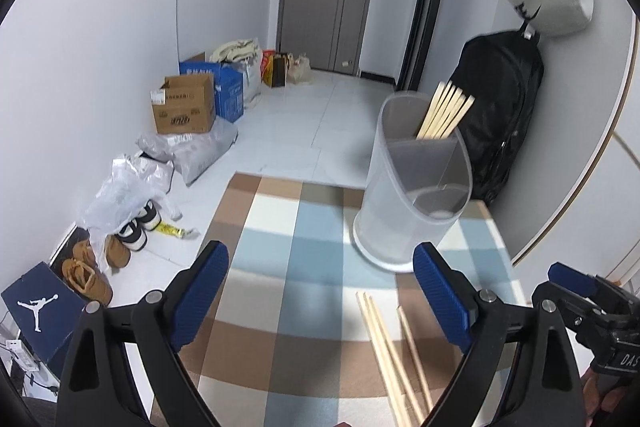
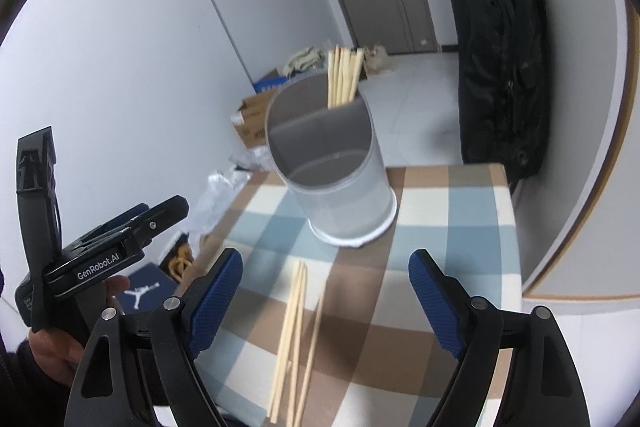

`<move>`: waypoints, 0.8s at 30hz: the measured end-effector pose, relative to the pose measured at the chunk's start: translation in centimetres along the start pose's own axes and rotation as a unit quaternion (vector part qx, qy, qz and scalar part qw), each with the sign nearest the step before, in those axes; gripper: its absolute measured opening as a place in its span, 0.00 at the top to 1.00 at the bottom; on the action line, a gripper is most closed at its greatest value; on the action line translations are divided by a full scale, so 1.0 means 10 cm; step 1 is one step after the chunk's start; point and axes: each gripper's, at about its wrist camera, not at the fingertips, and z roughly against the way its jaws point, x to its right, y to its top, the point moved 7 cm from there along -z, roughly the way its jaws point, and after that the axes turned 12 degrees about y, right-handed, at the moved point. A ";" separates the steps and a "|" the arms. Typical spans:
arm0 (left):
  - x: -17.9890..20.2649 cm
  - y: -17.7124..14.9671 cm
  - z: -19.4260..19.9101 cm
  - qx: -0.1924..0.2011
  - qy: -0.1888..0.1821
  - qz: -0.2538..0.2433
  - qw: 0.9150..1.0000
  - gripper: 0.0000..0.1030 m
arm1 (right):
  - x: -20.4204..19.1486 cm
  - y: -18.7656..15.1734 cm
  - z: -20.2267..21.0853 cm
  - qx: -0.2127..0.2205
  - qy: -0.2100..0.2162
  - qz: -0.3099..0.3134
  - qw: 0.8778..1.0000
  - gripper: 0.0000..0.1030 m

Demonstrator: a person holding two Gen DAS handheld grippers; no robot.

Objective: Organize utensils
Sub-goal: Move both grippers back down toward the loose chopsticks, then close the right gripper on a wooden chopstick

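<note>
both claws gaping, loose chopsticks [image 2: 294, 339] cut off below, holder [image 2: 336, 179] divider translucent

Utensil holder [image 2: 336, 163]: translucent frosted plastic, smooth, matt. Chopsticks [image 2: 298, 331]: pale bare wood, matt. Tabletop [image 2: 452, 227]: checked woven cloth cover, matt. Right hand-held gripper [image 2: 326, 303]: black matt plastic, blue knurled rubbery pads [image 2: 218, 297], bright metal pins. Floor [image 1: 304, 115]: glossy pale tile. Cardboard box [image 1: 184, 105]: matt brown.

tablecloth [image 2: 440, 203]: blue-brown-white check | fingers [image 2: 216, 303]: blue | chopsticks [image 2: 294, 327]: pale wood
</note>
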 end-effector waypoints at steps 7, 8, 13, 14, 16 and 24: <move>-0.04 -0.18 -0.19 -0.051 0.005 -0.001 0.999 0.12 | 0.04 -0.26 -0.34 -0.077 -0.010 -0.001 0.997 0.25; -0.05 -0.19 -0.21 -0.053 0.011 -0.005 0.999 0.12 | 0.06 -0.30 -0.39 -0.089 -0.008 -0.004 0.996 0.29; -0.09 -0.24 -0.29 -0.070 0.019 -0.008 0.997 0.12 | 0.12 -0.44 -0.67 -0.147 -0.006 -0.022 0.989 0.42; -0.11 -0.24 -0.29 -0.075 0.017 -0.004 0.997 0.12 | 0.12 -0.46 -0.72 -0.155 -0.006 -0.023 0.988 0.44; -0.18 -0.24 -0.31 -0.077 0.014 0.007 0.997 0.12 | 0.10 -0.46 -0.82 -0.167 -0.006 -0.020 0.986 0.46; -0.37 -0.35 -0.44 -0.105 0.034 0.010 0.994 0.12 | 0.12 -0.50 -1.27 -0.224 -0.030 -0.002 0.974 0.68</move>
